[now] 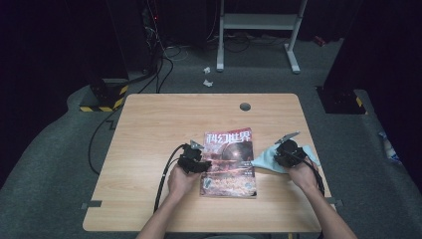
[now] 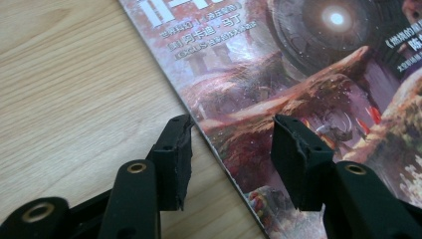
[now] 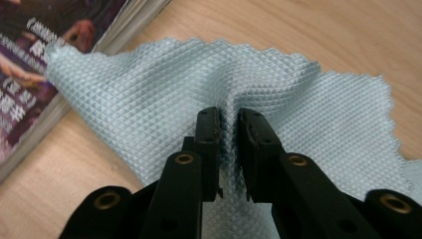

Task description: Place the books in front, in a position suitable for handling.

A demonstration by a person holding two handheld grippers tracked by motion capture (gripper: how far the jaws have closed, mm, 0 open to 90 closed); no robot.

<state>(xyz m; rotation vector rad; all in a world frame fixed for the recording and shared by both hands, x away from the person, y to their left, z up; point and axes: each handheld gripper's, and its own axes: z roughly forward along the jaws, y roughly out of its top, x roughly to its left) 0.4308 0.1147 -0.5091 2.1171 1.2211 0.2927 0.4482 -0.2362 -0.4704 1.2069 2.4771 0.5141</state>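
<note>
The left gripper (image 1: 203, 158) rests low at the left edge of the magazine (image 1: 229, 162), which lies flat and face up on the wooden table (image 1: 149, 129). In the left gripper view its jaws stand spread apart and straddle that edge: one black pad (image 2: 174, 159) sits over bare wood just outside the cover, the other pad (image 2: 296, 164) over the printed cover itself, and the magazine's edge (image 2: 209, 134) runs diagonally through the gap between them. Neither pad visibly presses on the cover, so the magazine is between the jaws but not clamped. The right gripper (image 1: 279, 155) sits just off the magazine's right side, on the pale blue cloth (image 1: 266, 159). In the right gripper view its jaws are drawn close together with a raised fold of the cloth (image 3: 149, 94) standing in the narrow gap between the two pads; the diamond-textured fabric gathers into a ridge running straight ahead of the fingertips. The rest of the cloth spreads flat ahead of and to both sides of this gripper, and one corner lies on the magazine's corner (image 3: 30, 45), ahead and to the gripper's left. The person's hands hold both grippers from the near side of the table.
</note>
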